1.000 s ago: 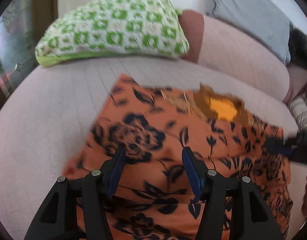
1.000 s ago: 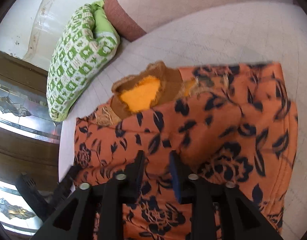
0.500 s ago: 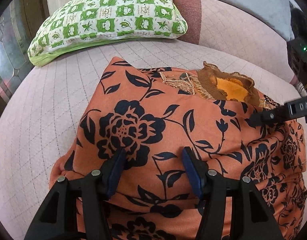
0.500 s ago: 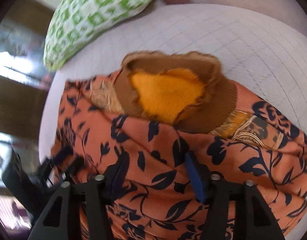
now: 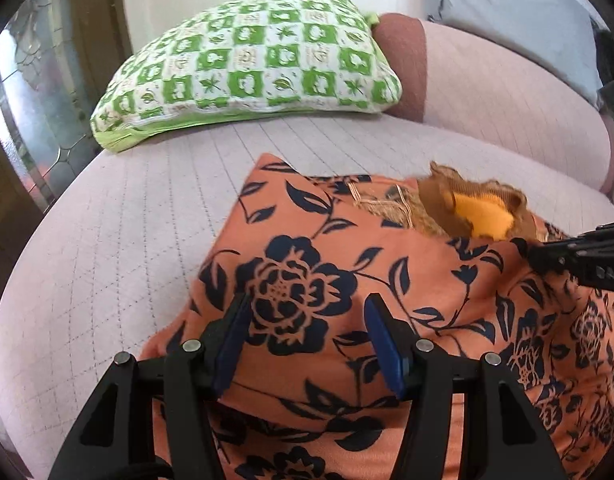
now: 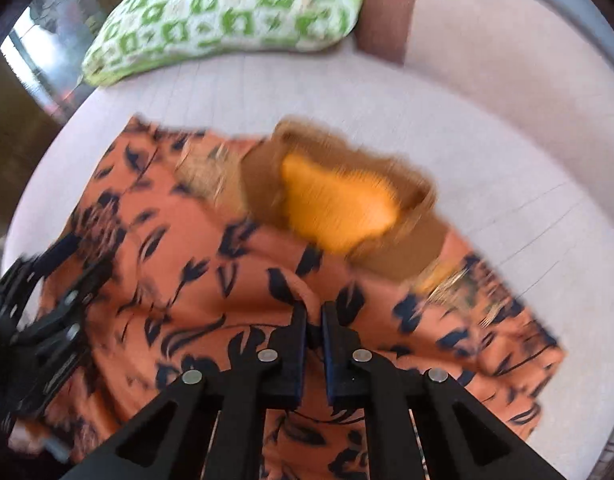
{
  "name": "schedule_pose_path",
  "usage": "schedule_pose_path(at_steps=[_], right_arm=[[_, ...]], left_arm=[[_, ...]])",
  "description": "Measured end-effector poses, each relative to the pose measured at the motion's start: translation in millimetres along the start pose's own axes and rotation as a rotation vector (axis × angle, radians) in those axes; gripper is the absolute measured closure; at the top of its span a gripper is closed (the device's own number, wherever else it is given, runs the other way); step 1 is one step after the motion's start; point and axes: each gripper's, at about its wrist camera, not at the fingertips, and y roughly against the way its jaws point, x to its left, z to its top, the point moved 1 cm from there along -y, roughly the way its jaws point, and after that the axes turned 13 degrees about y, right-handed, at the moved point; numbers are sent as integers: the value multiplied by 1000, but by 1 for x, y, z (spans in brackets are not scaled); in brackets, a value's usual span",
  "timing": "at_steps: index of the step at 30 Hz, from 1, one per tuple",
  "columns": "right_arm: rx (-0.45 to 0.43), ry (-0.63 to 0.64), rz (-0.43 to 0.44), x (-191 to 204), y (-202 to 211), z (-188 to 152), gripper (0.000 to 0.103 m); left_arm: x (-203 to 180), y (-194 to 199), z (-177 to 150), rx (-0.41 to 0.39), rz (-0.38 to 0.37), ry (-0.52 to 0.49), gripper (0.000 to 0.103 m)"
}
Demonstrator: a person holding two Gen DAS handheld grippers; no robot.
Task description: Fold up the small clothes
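An orange garment with a dark blue flower print (image 5: 347, 248) (image 6: 211, 248) lies partly folded on a pale pink sofa seat (image 5: 127, 220). Its brown neck opening with a yellow lining (image 5: 483, 212) (image 6: 339, 200) faces up at the far side. My left gripper (image 5: 307, 304) (image 6: 83, 256) hovers over the near left part of the cloth, jaws wide apart, with a big printed flower between them. My right gripper (image 6: 314, 308) (image 5: 527, 248) has its jaws pressed together on a raised fold of the orange cloth, just below the neck opening. The right wrist view is blurred by motion.
A green and white checked pillow (image 5: 247, 64) (image 6: 227, 4) leans at the back of the seat. The pink backrest (image 5: 487, 100) curves round on the right, with a grey cushion (image 5: 507, 4) on it. A patterned glass door (image 5: 35, 92) stands at the left.
The right gripper's jaws went from apart to pressed together on a fold of cloth, and it rolled and shifted towards the neck opening. The left gripper stayed in place, still wide.
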Motion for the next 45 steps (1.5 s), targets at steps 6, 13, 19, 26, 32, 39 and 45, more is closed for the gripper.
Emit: schedule_pose_path(at_steps=[6, 13, 19, 26, 32, 39, 45], right_arm=[[-31, -155, -56, -28, -18, 8, 96], [-247, -462, 141, -83, 50, -61, 94], [-181, -612, 121, -99, 41, -145, 94], [-327, -797, 159, -95, 44, -192, 93], [-238, -734, 147, -63, 36, -214, 87], [-376, -688, 171, -28, 110, -252, 86], [-367, -684, 293, 19, 116, -298, 83]], left_arm=[[-2, -6, -3, 36, -14, -1, 43], [11, 4, 11, -20, 23, 37, 39], [0, -12, -1, 8, 140, -85, 37], [16, 12, 8, -92, 158, -6, 37], [28, -26, 2, 22, 231, -64, 25], [74, 34, 2, -48, 146, -3, 25], [126, 94, -30, -95, 195, 53, 25]])
